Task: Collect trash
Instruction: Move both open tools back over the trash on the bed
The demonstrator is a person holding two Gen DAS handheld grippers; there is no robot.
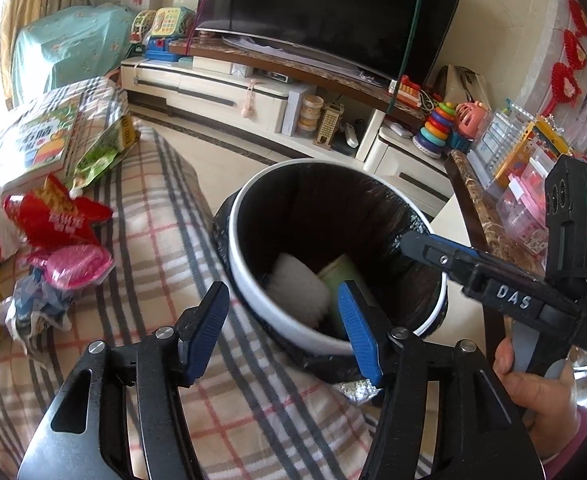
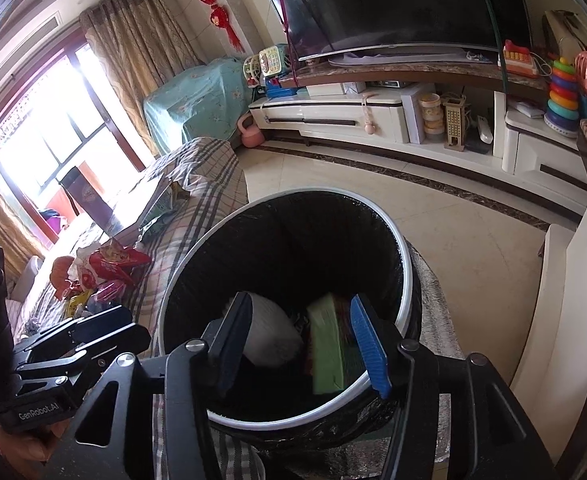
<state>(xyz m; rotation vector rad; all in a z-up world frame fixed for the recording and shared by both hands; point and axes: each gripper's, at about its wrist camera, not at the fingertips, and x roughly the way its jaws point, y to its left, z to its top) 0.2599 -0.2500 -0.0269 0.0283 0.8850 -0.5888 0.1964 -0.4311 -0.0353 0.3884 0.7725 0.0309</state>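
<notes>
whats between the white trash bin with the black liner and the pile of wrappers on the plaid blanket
Only bare plaid blanket separates the white black-lined trash bin from the pile of red, pink and yellow wrappers; the left wrist view shows it best.

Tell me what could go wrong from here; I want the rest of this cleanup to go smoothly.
1. The white round bin with a black liner stands close against the plaid-covered sofa; an open left gripper swinging back could knock its rim.
2. The crumpled red snack wrapper and pink plastic packet lie heaped together, so one grab may drag neighbours off the edge.
3. The right gripper hovers open beside the left; the two may collide.
</notes>
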